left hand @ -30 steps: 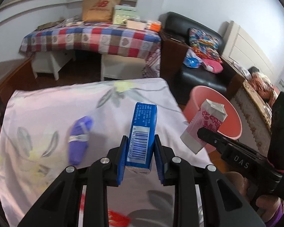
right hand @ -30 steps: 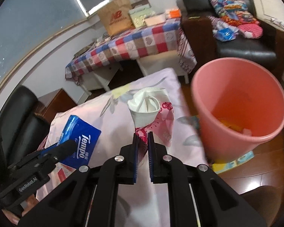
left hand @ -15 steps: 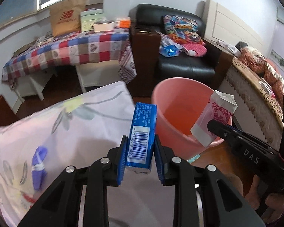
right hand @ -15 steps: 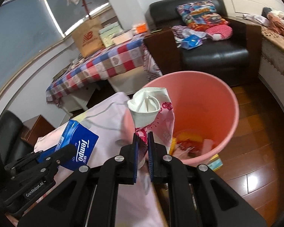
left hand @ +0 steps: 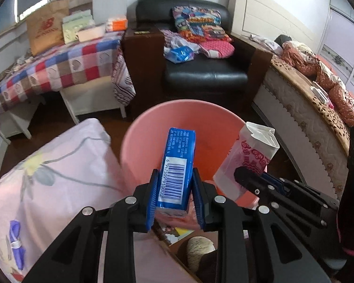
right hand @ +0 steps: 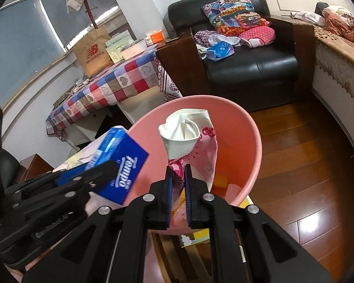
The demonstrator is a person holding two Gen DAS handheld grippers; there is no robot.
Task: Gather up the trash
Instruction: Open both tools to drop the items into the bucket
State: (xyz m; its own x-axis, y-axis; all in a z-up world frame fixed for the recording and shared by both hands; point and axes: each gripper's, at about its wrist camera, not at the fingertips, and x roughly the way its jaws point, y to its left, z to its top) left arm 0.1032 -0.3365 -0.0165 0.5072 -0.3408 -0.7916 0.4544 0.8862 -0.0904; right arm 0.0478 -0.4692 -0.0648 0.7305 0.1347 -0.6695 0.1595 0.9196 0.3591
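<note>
Now my left gripper has its jaws about half open and clamped on the blue tissue pack, and my right gripper has its jaws nearly closed, pinching the bottom edge of the pink-and-white carton. Both hang over the near side of the pink bin, which stands on the wooden floor just right of the desk with the flowered cloth.

What could go wrong, I judge: the pack sits over the bin's near left wall, so letting go here might bounce it off the rim onto the cloth or the floor. The carton is held only by a thin fold, so it could slip early or twist as it drops. My two grippers are close side by side, and the loads could knock together.

The pack's long axis runs away from me, up and toward the far wall, barcode end nearest. The carton stands upright, tilted slightly, its open white mouth upward. A purple wrapper lies on the cloth, near left, not yet collected.
</note>
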